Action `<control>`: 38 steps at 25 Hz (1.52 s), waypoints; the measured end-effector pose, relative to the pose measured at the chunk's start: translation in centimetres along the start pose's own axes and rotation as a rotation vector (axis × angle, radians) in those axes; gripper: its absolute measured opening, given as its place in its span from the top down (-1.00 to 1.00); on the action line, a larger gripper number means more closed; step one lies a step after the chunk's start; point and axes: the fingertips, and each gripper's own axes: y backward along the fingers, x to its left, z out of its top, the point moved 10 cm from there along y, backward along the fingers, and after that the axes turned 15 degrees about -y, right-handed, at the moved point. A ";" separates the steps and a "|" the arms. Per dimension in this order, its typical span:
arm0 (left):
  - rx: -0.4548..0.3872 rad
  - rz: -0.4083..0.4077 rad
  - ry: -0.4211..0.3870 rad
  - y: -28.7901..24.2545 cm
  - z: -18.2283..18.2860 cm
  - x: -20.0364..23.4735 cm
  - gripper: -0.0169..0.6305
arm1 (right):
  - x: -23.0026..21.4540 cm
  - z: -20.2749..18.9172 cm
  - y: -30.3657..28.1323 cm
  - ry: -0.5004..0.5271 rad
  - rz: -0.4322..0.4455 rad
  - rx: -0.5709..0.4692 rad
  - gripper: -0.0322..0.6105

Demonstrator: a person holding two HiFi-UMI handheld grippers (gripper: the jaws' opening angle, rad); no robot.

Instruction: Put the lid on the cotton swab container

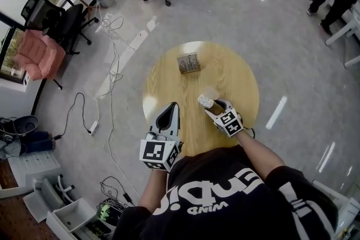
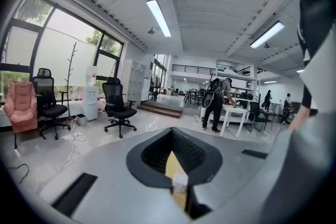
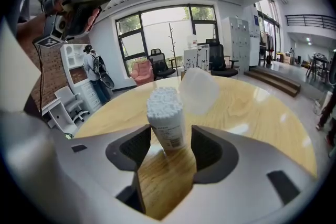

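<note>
while the right gripper has its jaws clamped on both sides of the cotton swab container, the left gripper is empty, jaws pressed together at the tips, held up over the near left edge of the round wooden table. the container sits near the middle of the table, a bit to the right. its top is open, so you can see all the white swab heads packed in there. in the right gripper view it's roughly upright between the jaws, leaning a little. the lid is a cloudy clear plastic cap, not on the container. it's tilted, just past the container on the far side and slightly right, and i honestly can't tell if the two touch. further toward the far edge there's a small box, well apart from all that. off to the left, cables run across the shiny floor.
</note>
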 end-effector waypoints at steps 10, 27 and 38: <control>0.016 0.007 0.001 -0.1 -0.2 0.4 0.92 | 0.3 0.5 -1.1 0.006 0.006 -0.012 0.18; 0.018 -0.009 0.000 -1.1 -0.5 0.5 0.92 | 0.3 0.3 -1.4 0.030 0.018 0.014 0.25; 0.069 -0.075 -0.003 -5.1 -2.5 1.1 0.92 | 0.4 0.0 -1.0 0.049 0.042 0.032 0.26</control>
